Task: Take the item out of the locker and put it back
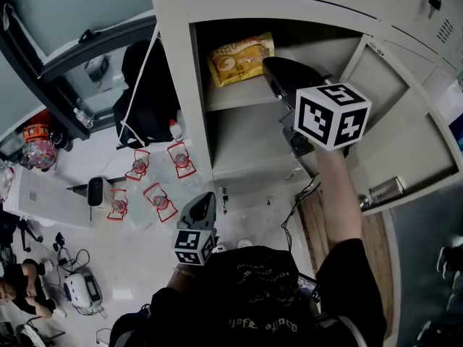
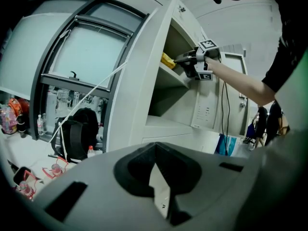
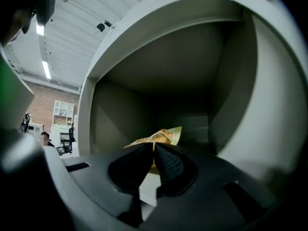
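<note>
The right gripper (image 1: 269,66) reaches into the locker (image 1: 179,78) in the upper middle of the frame. Its tongs pinch the edge of the yellow bag (image 1: 241,58), which lies on the upper shelf. The taking out seems only begun, and the putting back is all left. The left gripper (image 1: 208,196), low in the centre, has its tongs pressed together on nothing.

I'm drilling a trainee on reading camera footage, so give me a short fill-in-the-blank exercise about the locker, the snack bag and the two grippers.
1. The snack bag is coloured ____.
2. It lies in the ____ half of the open locker.
3. The right gripper is shut on the ____.
4. The left gripper, outside the locker, holds ____.
Missing words: yellow; upper; snack bag; nothing.
</note>
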Demonstrator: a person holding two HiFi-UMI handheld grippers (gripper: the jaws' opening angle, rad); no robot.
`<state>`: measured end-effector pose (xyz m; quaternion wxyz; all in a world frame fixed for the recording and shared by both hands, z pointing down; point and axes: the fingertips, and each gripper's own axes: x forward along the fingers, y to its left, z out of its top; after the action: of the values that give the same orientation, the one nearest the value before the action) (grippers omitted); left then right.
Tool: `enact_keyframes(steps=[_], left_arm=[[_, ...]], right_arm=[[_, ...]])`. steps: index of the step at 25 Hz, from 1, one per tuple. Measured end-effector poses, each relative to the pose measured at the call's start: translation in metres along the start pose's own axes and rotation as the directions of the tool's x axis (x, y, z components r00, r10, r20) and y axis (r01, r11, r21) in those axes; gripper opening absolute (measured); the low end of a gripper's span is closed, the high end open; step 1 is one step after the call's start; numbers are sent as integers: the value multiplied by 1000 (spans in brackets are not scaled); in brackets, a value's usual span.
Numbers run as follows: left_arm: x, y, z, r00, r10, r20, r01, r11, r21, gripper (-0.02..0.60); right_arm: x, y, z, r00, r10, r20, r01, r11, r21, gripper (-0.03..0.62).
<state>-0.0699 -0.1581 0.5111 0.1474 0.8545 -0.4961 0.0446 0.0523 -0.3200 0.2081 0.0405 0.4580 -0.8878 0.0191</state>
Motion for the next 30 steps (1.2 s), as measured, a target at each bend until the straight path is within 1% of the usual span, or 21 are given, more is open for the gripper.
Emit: enact_keyframes(steps=[7, 11, 15, 22, 25, 30], left_arm=[[1, -2, 4, 1000, -11, 5, 11, 1000, 2, 8], [1, -2, 4, 1000, -17, 1, 17, 1000, 9, 8], [2, -4, 10, 1000, -20, 15, 19, 1000, 18, 8], [2, -10, 12, 999, -37, 14, 37, 999, 29, 8], [2, -11, 12, 999, -36, 7, 36, 999, 27, 8], [2, -15, 18, 998, -50, 33, 49, 998, 39, 8]], right_arm=[[-22, 2, 3, 998, -38, 49, 39, 999, -11, 12], [-38, 3, 6, 994, -58, 95, 58, 998, 2, 12], [-54, 5, 10, 989, -67, 129, 66, 998, 7, 12], [-78, 11, 8, 984, -89, 157, 93, 995, -20, 12], [-84, 14, 2, 985, -89, 147, 96, 995, -35, 12], [-100, 16, -7, 982, -108, 158, 113, 993, -24, 12]])
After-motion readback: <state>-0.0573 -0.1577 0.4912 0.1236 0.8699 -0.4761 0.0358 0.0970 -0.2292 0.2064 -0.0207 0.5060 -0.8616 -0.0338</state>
